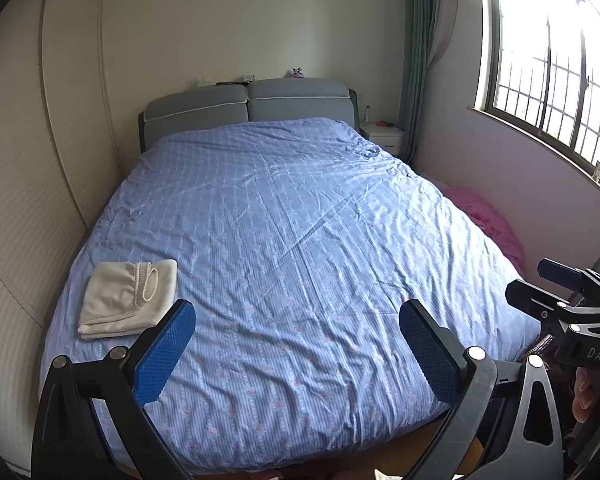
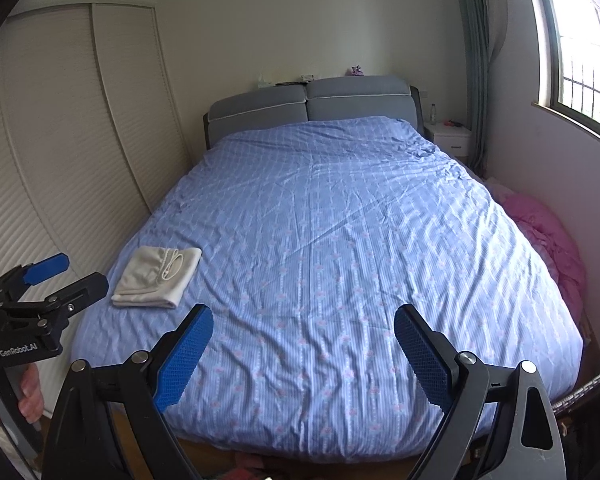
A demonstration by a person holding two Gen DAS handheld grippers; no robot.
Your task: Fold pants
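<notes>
A pair of cream pants [image 1: 126, 298] lies folded into a small rectangle near the front left corner of the bed [image 1: 300, 240], waistband on top. It also shows in the right wrist view [image 2: 156, 278]. My left gripper [image 1: 298, 320] is open and empty, held above the foot of the bed, to the right of the pants. My right gripper [image 2: 304, 322] is open and empty, also above the foot of the bed. Each gripper shows at the edge of the other's view: the right one [image 1: 540, 284] and the left one [image 2: 68, 272].
The bed [image 2: 340, 240] has a blue patterned cover and a grey headboard [image 1: 248, 104]. A wardrobe [image 1: 40, 140] stands along the left. A pink bundle [image 1: 488, 216] lies between bed and window wall. A white nightstand [image 1: 384, 136] stands at the back right.
</notes>
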